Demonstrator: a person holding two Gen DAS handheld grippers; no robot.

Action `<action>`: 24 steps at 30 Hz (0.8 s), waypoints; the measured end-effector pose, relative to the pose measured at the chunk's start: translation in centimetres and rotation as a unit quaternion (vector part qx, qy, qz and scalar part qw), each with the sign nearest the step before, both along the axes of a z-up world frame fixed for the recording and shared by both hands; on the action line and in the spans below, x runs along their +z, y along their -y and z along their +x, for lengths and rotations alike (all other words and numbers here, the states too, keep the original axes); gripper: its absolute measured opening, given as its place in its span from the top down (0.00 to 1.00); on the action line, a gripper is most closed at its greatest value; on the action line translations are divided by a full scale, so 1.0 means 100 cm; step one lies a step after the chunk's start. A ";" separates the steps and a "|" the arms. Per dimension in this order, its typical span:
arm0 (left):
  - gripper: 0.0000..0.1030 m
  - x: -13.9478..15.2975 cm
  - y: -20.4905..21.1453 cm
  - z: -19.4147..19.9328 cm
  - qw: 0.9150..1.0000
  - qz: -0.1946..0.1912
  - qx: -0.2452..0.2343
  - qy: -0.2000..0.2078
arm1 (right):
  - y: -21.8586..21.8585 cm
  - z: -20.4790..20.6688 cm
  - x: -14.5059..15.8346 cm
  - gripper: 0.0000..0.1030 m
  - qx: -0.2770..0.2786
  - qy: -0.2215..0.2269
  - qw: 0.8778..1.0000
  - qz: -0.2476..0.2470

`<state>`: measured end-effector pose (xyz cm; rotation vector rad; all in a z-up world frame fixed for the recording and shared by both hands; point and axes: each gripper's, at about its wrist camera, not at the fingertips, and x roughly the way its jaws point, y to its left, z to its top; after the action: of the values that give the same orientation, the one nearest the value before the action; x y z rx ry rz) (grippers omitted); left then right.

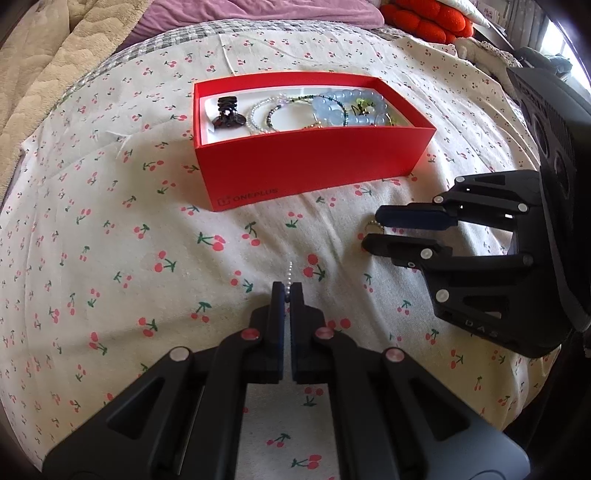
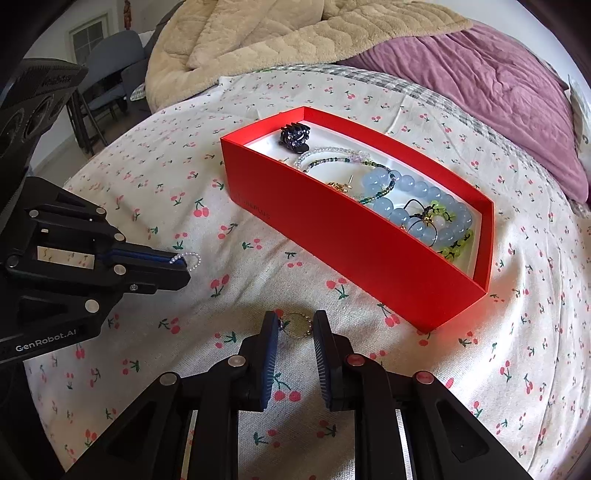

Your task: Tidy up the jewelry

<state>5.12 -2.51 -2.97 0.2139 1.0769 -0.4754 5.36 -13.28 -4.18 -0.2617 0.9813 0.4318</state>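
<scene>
We held a pearl chain (image 2: 189, 258) tight in our left gripper (image 1: 287, 291) and pinched a gold ring (image 2: 296, 325) in the right gripper (image 2: 295, 326), so next both needed lifting into the red box (image 2: 354, 236).

The bed sheet (image 1: 147, 258) under both tongs is looking like soft matt cloth with little cherries. Past the tongs, the red box (image 1: 314, 162) is looking like smooth, stiff matt card. Inside it, the big blue beads (image 2: 417, 192) are shining like glass, and the dark hair clip (image 2: 293, 136) is gleaming like plastic. The left gripper (image 1: 287, 291) is looking like matt black plastic with shiny metal pins. Far behind, the beige blanket (image 2: 258, 33) is looking fluffy.
</scene>
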 end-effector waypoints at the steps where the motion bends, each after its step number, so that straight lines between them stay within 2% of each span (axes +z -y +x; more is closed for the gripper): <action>1: 0.97 0.001 0.000 0.000 1.000 -0.001 0.001 0.001 | 0.000 0.000 0.001 0.81 -0.001 0.000 1.000 -0.001; 13: 0.97 0.014 -0.008 0.003 1.000 -0.019 0.016 0.019 | 0.004 -0.002 0.019 0.81 -0.009 0.017 1.000 0.016; 16: 0.97 0.019 -0.010 0.004 0.999 -0.023 0.018 0.024 | 0.004 -0.003 0.024 0.87 -0.008 0.021 1.000 0.019; 24: 0.97 0.026 -0.014 0.007 0.999 -0.032 0.023 0.029 | 0.008 -0.006 0.032 0.87 -0.007 0.016 0.999 0.038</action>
<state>5.83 -1.14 -0.42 0.1455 1.0070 -0.4579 4.80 -14.09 -1.02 -0.1920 0.9332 0.4499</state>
